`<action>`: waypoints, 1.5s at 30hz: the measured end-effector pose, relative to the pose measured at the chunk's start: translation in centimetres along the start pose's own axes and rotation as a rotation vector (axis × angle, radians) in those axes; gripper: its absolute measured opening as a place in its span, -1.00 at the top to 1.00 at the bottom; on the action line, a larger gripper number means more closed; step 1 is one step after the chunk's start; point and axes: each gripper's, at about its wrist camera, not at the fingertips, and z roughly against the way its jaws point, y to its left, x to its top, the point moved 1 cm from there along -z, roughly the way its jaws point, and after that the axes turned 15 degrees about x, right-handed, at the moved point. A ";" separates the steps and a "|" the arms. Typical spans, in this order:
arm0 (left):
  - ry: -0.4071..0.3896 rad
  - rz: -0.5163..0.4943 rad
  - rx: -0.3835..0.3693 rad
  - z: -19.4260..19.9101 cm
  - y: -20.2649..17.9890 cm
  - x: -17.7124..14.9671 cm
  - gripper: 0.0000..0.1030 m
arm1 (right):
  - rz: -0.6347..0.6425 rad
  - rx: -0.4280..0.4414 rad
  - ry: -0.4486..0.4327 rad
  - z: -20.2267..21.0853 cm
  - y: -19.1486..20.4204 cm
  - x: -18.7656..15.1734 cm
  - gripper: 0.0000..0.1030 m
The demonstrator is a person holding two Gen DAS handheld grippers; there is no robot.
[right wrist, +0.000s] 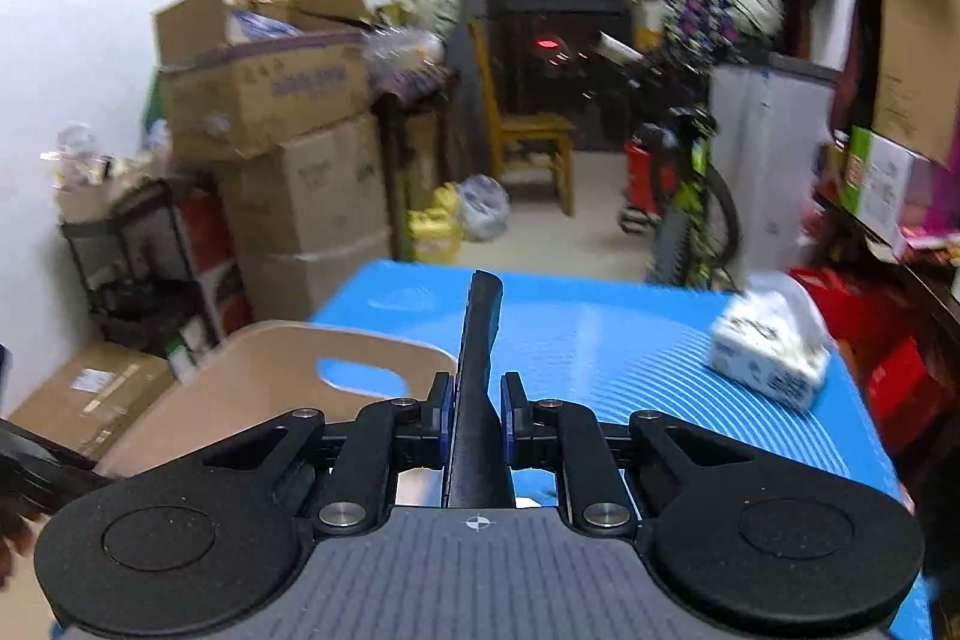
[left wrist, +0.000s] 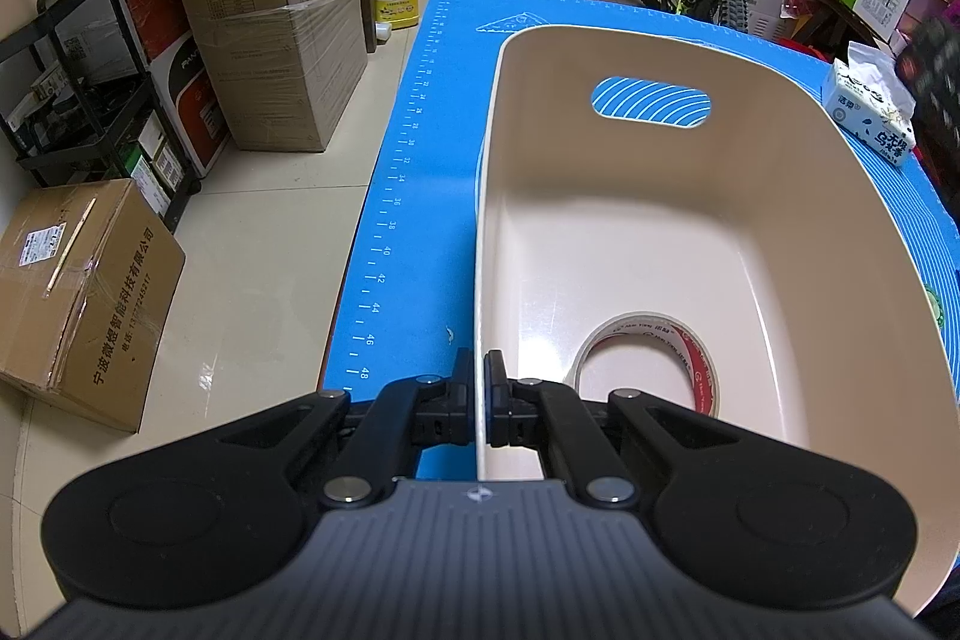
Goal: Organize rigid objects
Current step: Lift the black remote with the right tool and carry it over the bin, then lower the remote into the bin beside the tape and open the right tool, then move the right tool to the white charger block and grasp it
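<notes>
Right claw (right wrist: 477, 421) clamped on a long black flat object (right wrist: 478, 340), maybe a remote, can't confirm. Its long axis runs straight forward away from the camera, far tip up over the blue mat (right wrist: 600, 340), held edge-on between the pads. Right view blurred.

Left claw (left wrist: 478, 388) pinched together on the left rim of the beige plastic basket (left wrist: 660, 58), one finger outside the wall and one inside. Basket sits on the mat on the table, long axis running away from the camera, handle cutout at the far end. Tape roll (left wrist: 648, 358) lies flat on the basket floor at the near end; rest of the floor bare.

Tissue pack (left wrist: 870, 112) on the mat just right of the basket, near the table's right edge. Narrow mat strip left of the basket, then table edge and floor.
</notes>
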 end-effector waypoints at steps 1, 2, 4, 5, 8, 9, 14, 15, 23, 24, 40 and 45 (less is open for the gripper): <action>0.000 -0.001 0.000 0.0 0.0 0.0 0.92 | 0.011 0.021 -0.001 -0.3 0.7 0.3 0.50; 0.000 -0.001 0.000 0.0 0.0 0.0 0.92 | 0.018 0.035 -0.001 -0.5 1.2 0.5 0.50; -0.001 0.000 -0.001 0.0 -0.1 0.0 0.92 | 0.035 0.069 0.005 -1.2 2.3 0.5 0.50; -0.001 0.001 -0.001 0.0 -0.1 0.0 0.92 | 0.044 0.083 0.013 -1.6 3.0 0.3 0.50; -0.001 0.000 -0.002 0.0 0.0 0.0 0.92 | 0.062 0.121 0.062 -3.3 4.4 -0.5 0.50; -0.001 -0.001 -0.001 0.0 0.0 0.0 0.92 | 0.066 0.133 0.085 -3.9 4.8 -1.0 0.50; -0.002 -0.003 -0.002 0.0 0.1 0.0 0.92 | 0.083 0.167 0.186 -6.7 6.3 -3.1 0.50; -0.003 -0.003 -0.002 0.0 0.1 0.0 0.92 | 0.089 0.171 0.205 -7.2 6.5 -3.5 0.50; -0.002 -0.003 -0.001 -0.1 0.1 0.0 0.92 | 0.078 0.182 0.416 -10.2 7.3 -6.1 0.49; -0.002 -0.003 -0.003 0.0 0.1 0.0 0.92 | 0.064 0.180 0.433 -10.3 7.2 -6.2 0.49; -0.002 -0.009 0.002 -0.1 0.2 0.0 0.91 | 0.095 0.191 0.251 -5.6 5.8 -2.5 -0.67; -0.006 -0.007 0.001 -0.1 0.4 -0.1 0.91 | 0.123 0.118 0.159 -2.8 4.2 -1.0 -0.90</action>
